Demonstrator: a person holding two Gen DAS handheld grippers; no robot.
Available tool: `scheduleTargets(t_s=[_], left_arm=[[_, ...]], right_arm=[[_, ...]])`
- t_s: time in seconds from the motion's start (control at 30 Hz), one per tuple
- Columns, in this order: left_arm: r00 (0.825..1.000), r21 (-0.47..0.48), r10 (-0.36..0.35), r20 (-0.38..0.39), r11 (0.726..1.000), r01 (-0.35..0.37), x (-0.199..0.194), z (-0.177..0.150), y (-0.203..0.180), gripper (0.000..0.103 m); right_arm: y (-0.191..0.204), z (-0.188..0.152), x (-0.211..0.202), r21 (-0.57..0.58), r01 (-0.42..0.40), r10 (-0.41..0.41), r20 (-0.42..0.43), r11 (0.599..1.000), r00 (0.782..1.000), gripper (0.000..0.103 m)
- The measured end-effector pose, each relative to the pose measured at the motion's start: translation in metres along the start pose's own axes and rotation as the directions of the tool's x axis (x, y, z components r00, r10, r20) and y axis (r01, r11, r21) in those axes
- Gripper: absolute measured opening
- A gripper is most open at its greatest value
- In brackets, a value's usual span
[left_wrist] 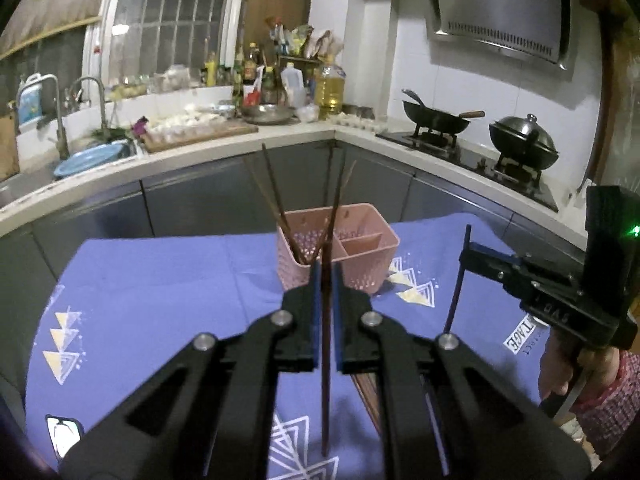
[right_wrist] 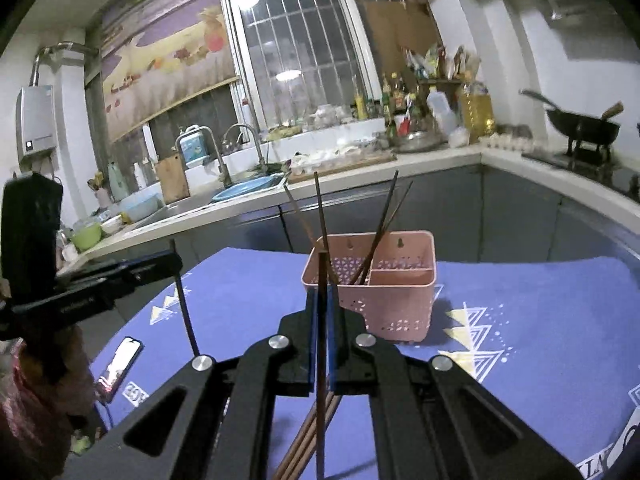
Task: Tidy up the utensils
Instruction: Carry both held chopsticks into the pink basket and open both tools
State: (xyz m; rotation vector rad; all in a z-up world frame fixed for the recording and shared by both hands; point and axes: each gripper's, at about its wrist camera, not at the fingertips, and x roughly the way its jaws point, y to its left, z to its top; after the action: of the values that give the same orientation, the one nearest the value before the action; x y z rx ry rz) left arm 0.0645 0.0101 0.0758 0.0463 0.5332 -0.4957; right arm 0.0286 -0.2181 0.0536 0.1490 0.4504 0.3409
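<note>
Counter under a purple cloth (right_wrist: 540, 292) printed with white triangles. Pink utensil caddy (right_wrist: 384, 304) stands on it toward 12 o'clock. Phone (right_wrist: 120, 368) lies flat at 9 o'clock, screen lit. Loose brown chopsticks (right_wrist: 308, 440) lie at 6 o'clock.

— Where's the left wrist view looking from?
— Close behind its own fingers, angled down over the blue cloth (left_wrist: 160, 280) toward the stove.
— And the right?
— The same, facing the sink. Both share the pink basket (left_wrist: 372, 276), close ahead.
</note>
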Motion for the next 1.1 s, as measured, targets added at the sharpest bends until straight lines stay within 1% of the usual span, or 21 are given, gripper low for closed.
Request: scheduleTargets(t_s=[0.07, 0.17, 0.27, 0.4, 0.43, 0.53, 0.6, 0.7, 0.77, 0.87, 0.9, 1.0, 1.1], left_arm=[[1.000, 0.022, 0.026, 0.000, 0.999, -0.026, 0.005, -0.002, -0.003, 0.005], [1.000, 0.016, 0.002, -0.017, 1.000, -0.001, 0.005, 0.006, -0.002, 0.005], [1.000, 0.028, -0.008, 0.006, 1.000, 0.007, 0.002, 0.026, -0.005, 0.005], [0.996, 0.025, -0.021, 0.084, 1.000, 0.019, -0.002, 0.075, -0.009, 0.005], [0.994, 0.022, -0.015, 0.106, 1.000, 0.013, -0.003, 0.086, -0.009, 0.005], [0.986, 0.006, 0.000, 0.166, 1.000, -0.001, -0.003, 0.121, -0.008, 0.005], [0.978, 0.005, 0.030, 0.207, 0.999, -0.032, 0.002, 0.141, -0.008, 0.005], [0.969, 0.012, 0.074, 0.234, 0.997, -0.079, 0.017, 0.156, -0.009, 0.005], [0.972, 0.010, 0.086, 0.221, 0.996, -0.090, 0.028, 0.160, -0.008, 0.005], [0.983, 0.004, 0.094, 0.161, 0.995, -0.096, 0.050, 0.156, -0.004, 0.005], [0.987, 0.004, 0.088, 0.137, 0.996, -0.089, 0.055, 0.151, -0.003, 0.005], [0.992, 0.000, 0.081, 0.100, 0.997, -0.081, 0.061, 0.131, 0.005, 0.005], [0.997, -0.034, 0.070, 0.042, 0.997, -0.069, 0.062, 0.100, 0.019, 0.005]], right_arm=[[-0.002, 0.000, 0.001, 0.007, 0.005, -0.005, 0.000, 1.000, 1.000, 0.005], [-0.005, 0.009, 0.006, 0.031, -0.013, 0.014, -0.018, 0.999, 1.000, 0.005], [-0.006, 0.026, 0.001, 0.040, -0.024, 0.024, -0.002, 0.999, 1.000, 0.005], [-0.010, 0.072, -0.005, 0.051, -0.030, 0.026, 0.082, 0.998, 0.996, 0.005], [-0.010, 0.090, -0.005, 0.044, -0.022, 0.017, 0.117, 0.999, 0.993, 0.005], [-0.010, 0.123, -0.001, 0.029, 0.002, -0.007, 0.187, 1.000, 0.982, 0.005], [-0.010, 0.142, 0.007, 0.021, 0.025, -0.029, 0.226, 0.999, 0.974, 0.005], [-0.015, 0.157, 0.029, 0.011, 0.042, -0.044, 0.245, 0.999, 0.968, 0.005], [-0.017, 0.159, 0.046, 0.002, 0.061, -0.060, 0.233, 0.998, 0.971, 0.005], [-0.022, 0.153, 0.074, 0.005, 0.068, -0.067, 0.195, 0.998, 0.979, 0.005], [-0.025, 0.150, 0.082, 0.011, 0.065, -0.066, 0.181, 0.998, 0.981, 0.005], [-0.029, 0.139, 0.094, 0.025, 0.051, -0.055, 0.157, 0.998, 0.986, 0.005], [-0.030, 0.127, 0.106, 0.009, 0.055, -0.056, 0.136, 0.998, 0.989, 0.005]])
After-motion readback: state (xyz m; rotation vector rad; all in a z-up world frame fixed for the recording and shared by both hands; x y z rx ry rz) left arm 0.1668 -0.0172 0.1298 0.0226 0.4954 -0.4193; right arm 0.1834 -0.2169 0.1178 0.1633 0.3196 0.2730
